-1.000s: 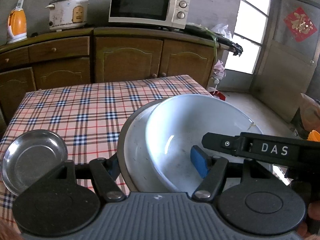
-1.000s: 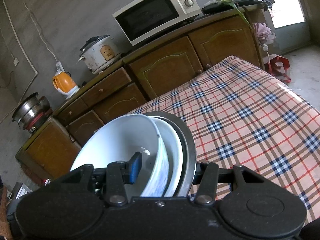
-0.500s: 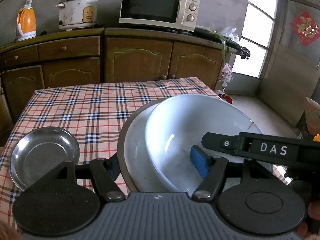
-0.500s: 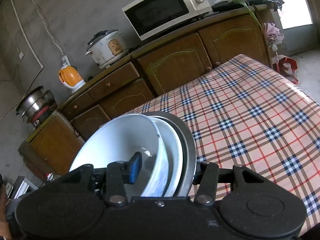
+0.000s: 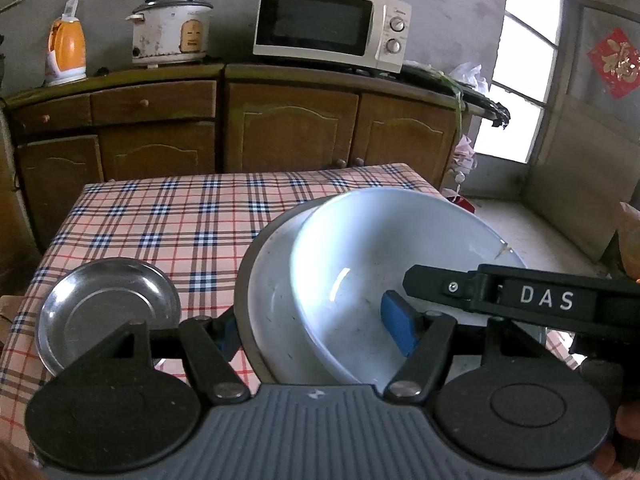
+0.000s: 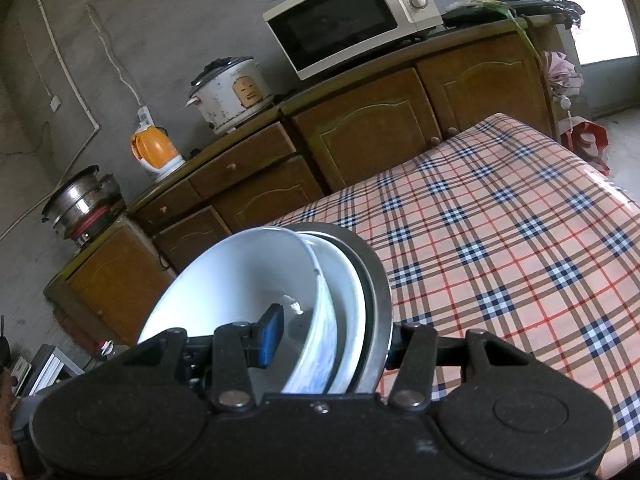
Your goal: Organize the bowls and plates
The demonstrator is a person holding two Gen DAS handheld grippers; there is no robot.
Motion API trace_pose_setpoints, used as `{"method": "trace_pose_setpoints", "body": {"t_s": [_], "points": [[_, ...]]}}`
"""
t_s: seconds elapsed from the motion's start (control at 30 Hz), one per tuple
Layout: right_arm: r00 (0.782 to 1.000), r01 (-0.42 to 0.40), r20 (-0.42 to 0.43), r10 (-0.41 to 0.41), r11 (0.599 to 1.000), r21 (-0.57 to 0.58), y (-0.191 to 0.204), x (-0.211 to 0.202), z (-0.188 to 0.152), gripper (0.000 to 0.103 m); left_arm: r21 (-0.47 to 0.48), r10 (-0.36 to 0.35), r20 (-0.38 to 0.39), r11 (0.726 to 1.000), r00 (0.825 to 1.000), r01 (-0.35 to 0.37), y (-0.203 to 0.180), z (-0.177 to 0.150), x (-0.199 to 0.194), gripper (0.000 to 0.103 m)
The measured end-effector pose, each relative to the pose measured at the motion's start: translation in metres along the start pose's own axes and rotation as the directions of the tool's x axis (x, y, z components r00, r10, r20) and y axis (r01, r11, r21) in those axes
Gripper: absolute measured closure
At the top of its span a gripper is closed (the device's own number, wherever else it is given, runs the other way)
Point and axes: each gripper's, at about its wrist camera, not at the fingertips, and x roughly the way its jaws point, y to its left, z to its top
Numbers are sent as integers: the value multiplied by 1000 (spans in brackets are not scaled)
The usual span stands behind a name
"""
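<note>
Stack: a white bowl (image 5: 384,264) nested in a white plate (image 5: 276,300) and a steel plate (image 6: 376,276), tipped on edge above the checked surface (image 5: 180,220), hollows facing right (rims run away from both cameras).
Left tongs (image 5: 320,330): pinching the stack's near rim, angled downward.
Right tongs (image 6: 332,338): pinching the same stack.
Small steel dish (image 5: 106,312): flat on the surface, left of the stack.

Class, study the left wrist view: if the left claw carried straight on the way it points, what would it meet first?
The left claw already grips the nested stack of white ceramic bowl in a steel dish. Beyond it, probably the checked tablecloth, then the brown wooden cabinet; depth is unclear.
</note>
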Motion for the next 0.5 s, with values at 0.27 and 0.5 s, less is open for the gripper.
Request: {"method": "trace_pose_setpoints", "body": {"t_s": [0.27,0.5], "points": [[1000,-20,2,20,1000,-17,9,4,0,45,-6,16,14,1000,1000,-16,7,1,-6,31],[999,-39,-4,39,999,-32,18,7,-2,45,-11,34,22,999,999,-33,15,0,-12,31]]}}
